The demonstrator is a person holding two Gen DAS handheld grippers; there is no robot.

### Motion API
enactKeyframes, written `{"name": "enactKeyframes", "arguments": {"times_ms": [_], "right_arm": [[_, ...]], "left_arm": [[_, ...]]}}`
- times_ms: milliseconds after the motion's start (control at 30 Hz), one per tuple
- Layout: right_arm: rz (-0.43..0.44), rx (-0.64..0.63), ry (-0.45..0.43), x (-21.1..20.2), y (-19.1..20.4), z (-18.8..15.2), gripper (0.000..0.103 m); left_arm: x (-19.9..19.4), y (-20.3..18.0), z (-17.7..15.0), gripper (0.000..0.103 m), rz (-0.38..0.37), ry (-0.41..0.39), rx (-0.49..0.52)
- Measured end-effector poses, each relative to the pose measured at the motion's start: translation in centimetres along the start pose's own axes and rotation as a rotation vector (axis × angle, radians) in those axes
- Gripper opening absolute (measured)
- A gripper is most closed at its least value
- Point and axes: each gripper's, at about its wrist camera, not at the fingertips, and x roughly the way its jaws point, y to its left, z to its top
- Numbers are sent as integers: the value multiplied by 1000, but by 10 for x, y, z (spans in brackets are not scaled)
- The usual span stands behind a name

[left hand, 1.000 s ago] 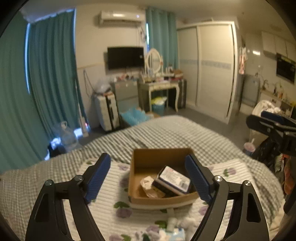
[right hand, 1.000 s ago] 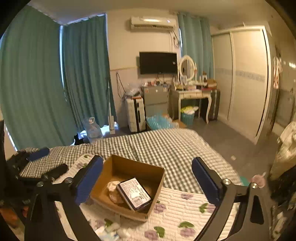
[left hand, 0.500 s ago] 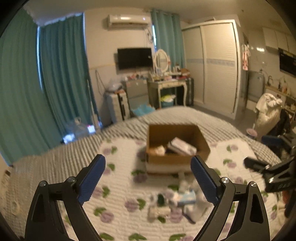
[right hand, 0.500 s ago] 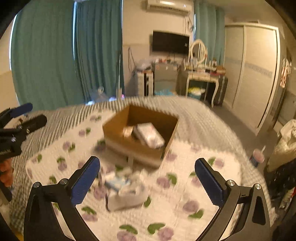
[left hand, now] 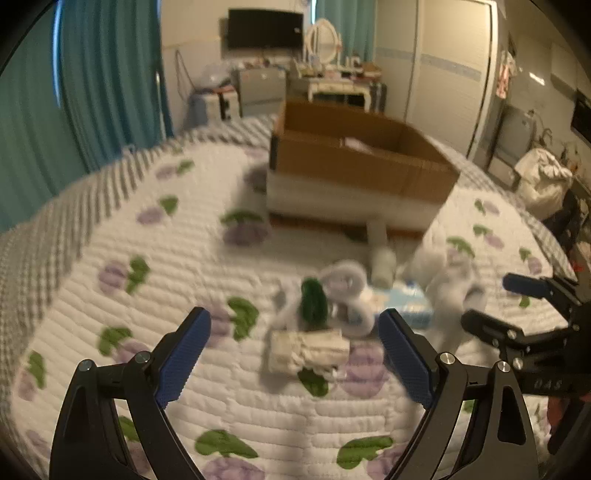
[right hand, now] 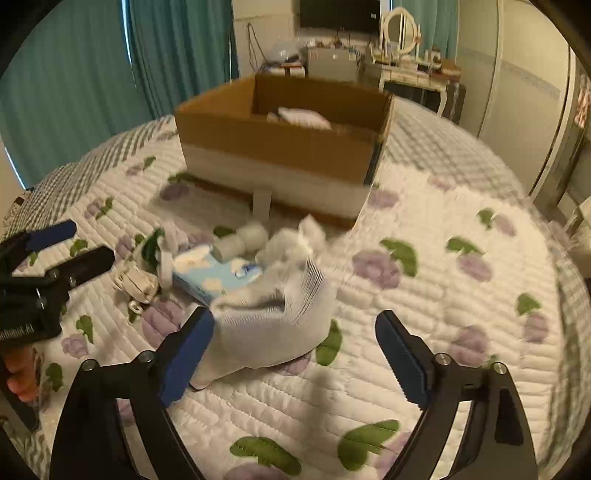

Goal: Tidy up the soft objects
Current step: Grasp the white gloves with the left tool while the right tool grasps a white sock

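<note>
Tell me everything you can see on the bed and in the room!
box: one, brown and white, middle of the bed, with a pale packet inside
quilt: one, white with purple flowers and green leaves, under everything
sock: one, white, nearest the right tongs
tissue pack: one, light blue, behind the sock
small roll: one, white, in front of the box
folded cloth: one, white, between the left tongs' fingers
green thing: one, dark green, in the white pile; too blurred to name
curtains: teal, left wall
television: one, black, far wall
left tongs: black with blue pads, open
right tongs: black with blue pads, open
</note>
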Motion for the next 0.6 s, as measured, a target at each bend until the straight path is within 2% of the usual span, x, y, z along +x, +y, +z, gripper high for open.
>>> {"name": "enactKeyframes", "arguments": {"times_ms": [67, 133, 167, 267, 300, 367, 500, 533, 600], "right_arm": [[28, 12, 13, 9, -1, -3, 80], [67, 34, 14, 12, -3, -4, 69], [101, 49, 16, 13, -4, -4, 56], [103, 46, 1, 9, -1, -7, 48], [104, 47, -9, 6, 0, -8, 46], [105, 55, -22, -1, -1, -9, 41], [96, 62, -36, -13, -5, -11, 39], [89, 60, -36, -16, -6, -12, 39], [76, 56, -43, -20, -9, -15, 38]], "left_arm": [[11, 4, -7, 93, -33, 41, -20], [19, 7, -13, 92, -48, 78, -36], [22, 9, -15, 92, -60, 92, -47], [27, 14, -17, 90, -90, 117, -77], [29, 14, -17, 87, -100, 123, -81], [34, 13, -17, 72, -126, 146, -79], [49, 5, -16, 65, -150, 205, -44], [51, 4, -15, 57, -146, 209, -39], [50, 5, -16, 57, -154, 203, -41]]}}
